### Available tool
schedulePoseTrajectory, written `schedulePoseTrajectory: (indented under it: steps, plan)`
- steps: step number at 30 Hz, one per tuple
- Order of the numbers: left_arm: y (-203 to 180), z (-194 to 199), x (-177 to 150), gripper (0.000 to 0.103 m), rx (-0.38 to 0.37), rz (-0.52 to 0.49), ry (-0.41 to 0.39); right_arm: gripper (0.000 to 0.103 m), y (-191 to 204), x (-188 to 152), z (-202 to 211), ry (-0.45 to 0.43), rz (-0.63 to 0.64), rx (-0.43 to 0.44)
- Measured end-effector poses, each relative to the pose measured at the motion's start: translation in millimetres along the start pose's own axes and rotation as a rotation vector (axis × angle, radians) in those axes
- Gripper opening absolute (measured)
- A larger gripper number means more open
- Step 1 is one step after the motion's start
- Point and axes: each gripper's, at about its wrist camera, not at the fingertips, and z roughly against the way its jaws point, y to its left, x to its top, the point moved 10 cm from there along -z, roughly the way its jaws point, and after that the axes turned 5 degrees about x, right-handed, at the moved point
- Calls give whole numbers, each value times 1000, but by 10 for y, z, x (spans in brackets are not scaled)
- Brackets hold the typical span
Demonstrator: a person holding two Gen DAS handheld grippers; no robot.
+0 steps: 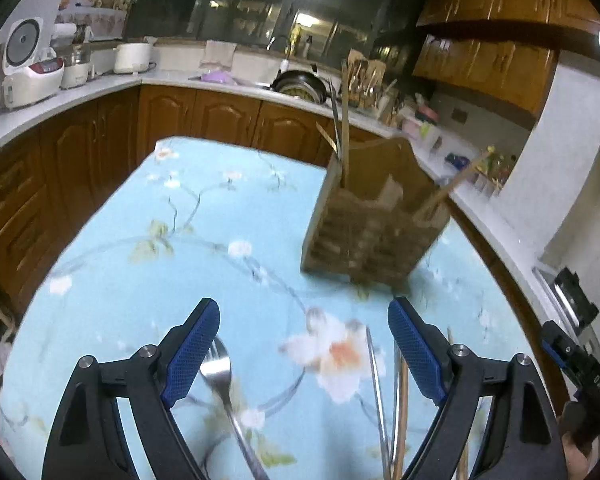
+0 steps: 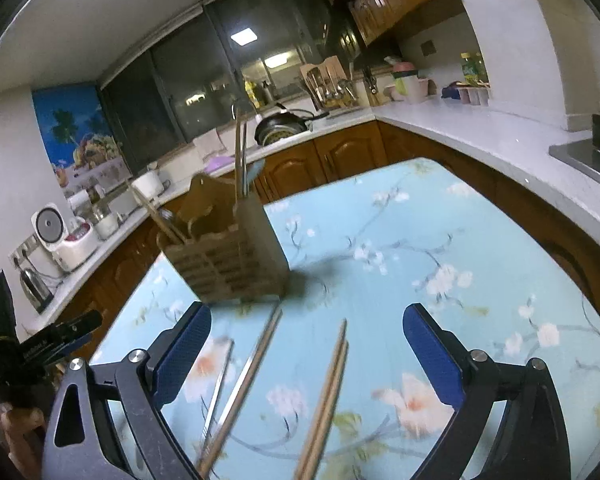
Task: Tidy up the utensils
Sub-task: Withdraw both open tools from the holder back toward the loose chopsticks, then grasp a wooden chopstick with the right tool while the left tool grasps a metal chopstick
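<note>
A wooden utensil holder (image 1: pixel 374 224) stands on the blue floral tablecloth (image 1: pixel 204 216), with chopsticks sticking out of it; it also shows in the right wrist view (image 2: pixel 228 256). My left gripper (image 1: pixel 304 350) is open and empty above the table. A metal fork (image 1: pixel 224 384) lies under its left finger. Metal chopsticks (image 1: pixel 376 384) and wooden chopsticks (image 1: pixel 402 408) lie near its right finger. My right gripper (image 2: pixel 306 354) is open and empty. Below it lie metal chopsticks (image 2: pixel 244 384) and wooden chopsticks (image 2: pixel 326 396).
Wooden cabinets and a white counter (image 1: pixel 100 88) ring the table. On the counter are a rice cooker (image 1: pixel 30 68), a pan (image 1: pixel 300 82) at the sink and a utensil rack (image 2: pixel 328 80). The other gripper shows at the view edge (image 1: pixel 576 344).
</note>
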Motion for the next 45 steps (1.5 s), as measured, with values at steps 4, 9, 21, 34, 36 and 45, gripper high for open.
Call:
schedulePoseTrajectory:
  steps: [4,9,21,34,36,45]
  plan:
    - [-42,7,-130,86,6,-16,42,98,-27,-228,21,37,28,-19]
    - [-91,24,-259,86,16,-41,65,98,-59,-416,10,71,28,-25]
    - [-207,-94,-332,86,18,-72,97,98,-70,-467,-29,89,40,-33]
    - [-419,-409,-335,78,-3,-118,180,74,-132,-409,-303,159,51,-50]
    - [-472,-495,-318,74,-6,-133,195,70,-144,-399,-370,176,51,-51]
    - [-684,-936,-251,51,-36,-165,272,48,-198,-414,-745,272,63,-61]
